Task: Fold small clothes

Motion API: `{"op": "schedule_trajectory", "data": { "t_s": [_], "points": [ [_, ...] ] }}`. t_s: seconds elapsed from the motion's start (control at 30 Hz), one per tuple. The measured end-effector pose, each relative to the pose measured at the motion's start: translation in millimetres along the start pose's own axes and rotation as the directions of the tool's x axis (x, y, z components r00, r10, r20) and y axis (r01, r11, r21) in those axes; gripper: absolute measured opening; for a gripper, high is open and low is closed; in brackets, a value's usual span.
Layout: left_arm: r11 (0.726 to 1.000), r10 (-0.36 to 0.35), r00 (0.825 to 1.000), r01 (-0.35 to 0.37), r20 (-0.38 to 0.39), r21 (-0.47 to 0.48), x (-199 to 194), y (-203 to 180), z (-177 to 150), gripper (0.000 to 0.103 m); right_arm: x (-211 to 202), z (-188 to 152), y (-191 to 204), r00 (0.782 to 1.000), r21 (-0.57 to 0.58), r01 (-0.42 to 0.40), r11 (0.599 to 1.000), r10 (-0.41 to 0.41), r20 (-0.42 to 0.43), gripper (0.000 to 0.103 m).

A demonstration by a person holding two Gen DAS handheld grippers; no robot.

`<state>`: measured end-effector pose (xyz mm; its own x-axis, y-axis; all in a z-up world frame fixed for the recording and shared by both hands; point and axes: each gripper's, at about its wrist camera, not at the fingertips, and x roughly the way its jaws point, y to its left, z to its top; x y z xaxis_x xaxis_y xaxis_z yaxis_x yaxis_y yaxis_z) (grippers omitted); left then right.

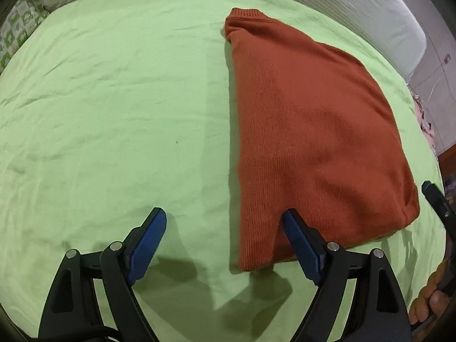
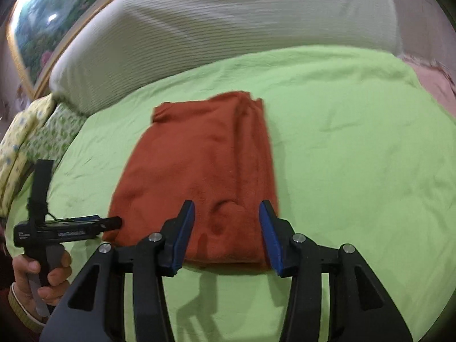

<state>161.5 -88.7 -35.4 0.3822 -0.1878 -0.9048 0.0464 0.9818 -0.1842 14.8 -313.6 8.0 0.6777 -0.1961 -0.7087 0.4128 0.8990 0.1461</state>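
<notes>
The rust sweater, lying folded right of centre on the bed, appears soft, light and limp, best pinched at its near hem corners; left tool and right tool both stand released, holding nothing.

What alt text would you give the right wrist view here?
A folded rust-orange sweater lies on a light green bedsheet, with the right gripper open and empty above its near edge. At lower left a hand holds the left gripper's handle; a white pillow lies behind.
</notes>
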Motion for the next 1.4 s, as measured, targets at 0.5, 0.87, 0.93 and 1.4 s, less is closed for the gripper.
{"op": "schedule_trajectory", "data": {
  "t_s": [0.5, 0.87, 0.93, 1.4],
  "points": [
    [0.999, 0.019, 1.000, -0.019, 0.000, 0.042, 19.7, -5.3, 1.9, 0.089, 38.5, 4.7, -27.4, 0.980, 0.070, -0.088, 0.994, 0.099, -0.173, 0.035],
    [0.996, 0.026, 1.000, -0.025, -0.009, 0.090, 24.4, -8.1, 1.6, 0.092, 25.4, -12.9, -41.0, 0.983, 0.169, 0.000, 0.986, 0.031, -0.179, 0.012],
    [0.996, 0.019, 1.000, -0.018, -0.009, 0.092, 24.1, -6.9, -0.4, 0.092, 18.6, -15.0, -44.4, 0.989, 0.205, 0.017, 0.979, 0.014, -0.147, 0.017],
    [0.993, 0.022, 1.000, -0.020, -0.015, 0.116, 41.0, -21.8, 11.3, 0.095, 127.7, 73.0, -53.0, 0.983, 0.286, -0.102, 0.953, 0.141, -0.118, 0.000]
  ]
}}
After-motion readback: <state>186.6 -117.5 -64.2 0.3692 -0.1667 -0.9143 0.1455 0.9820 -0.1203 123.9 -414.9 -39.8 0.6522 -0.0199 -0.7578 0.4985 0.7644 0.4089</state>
